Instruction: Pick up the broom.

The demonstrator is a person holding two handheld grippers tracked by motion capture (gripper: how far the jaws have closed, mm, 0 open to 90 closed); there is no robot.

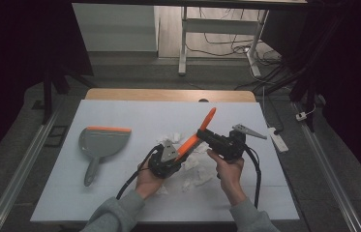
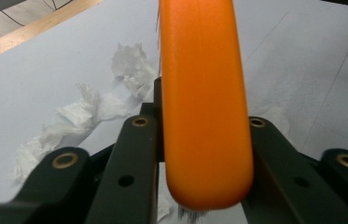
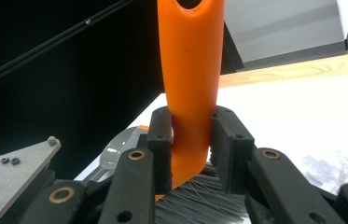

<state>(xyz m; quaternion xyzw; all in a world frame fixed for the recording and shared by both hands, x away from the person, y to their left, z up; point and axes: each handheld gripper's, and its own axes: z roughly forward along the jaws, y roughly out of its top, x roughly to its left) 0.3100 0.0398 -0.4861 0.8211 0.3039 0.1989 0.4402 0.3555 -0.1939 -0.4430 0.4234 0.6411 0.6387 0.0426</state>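
Brush (image 1: 195, 138), orange-handled with dark bristles, was held above the middle of the counter (image 1: 120, 193), slanting up toward the far right, directly over a scatter of crumpled white paper scraps (image 1: 195, 169). Left gripper (image 1: 168, 157) was clamped on the broad lower part of the handle; the left gripper view showed the orange handle (image 2: 204, 102) wedged between both jaws, with paper (image 2: 87, 116) lying on the counter beyond. Right gripper (image 1: 207, 135) pinched the narrower neck farther up, and the right gripper view showed the jaws closed against the handle (image 3: 190, 93) with bristles (image 3: 199, 200) fanned beneath. Handling judgement: the brush appeared light and rigid along its plastic handle, which looked smooth and possibly slippery, while the bristles were soft and would flex; a hold on the handle, not the bristles, was advisable. Dustpan (image 1: 101, 145), grey with an orange edge, lay flat well to the left, its handle pointing toward the near side. As the one receptacle present, it appeared to hold nothing; the paper lay loose on the counter.
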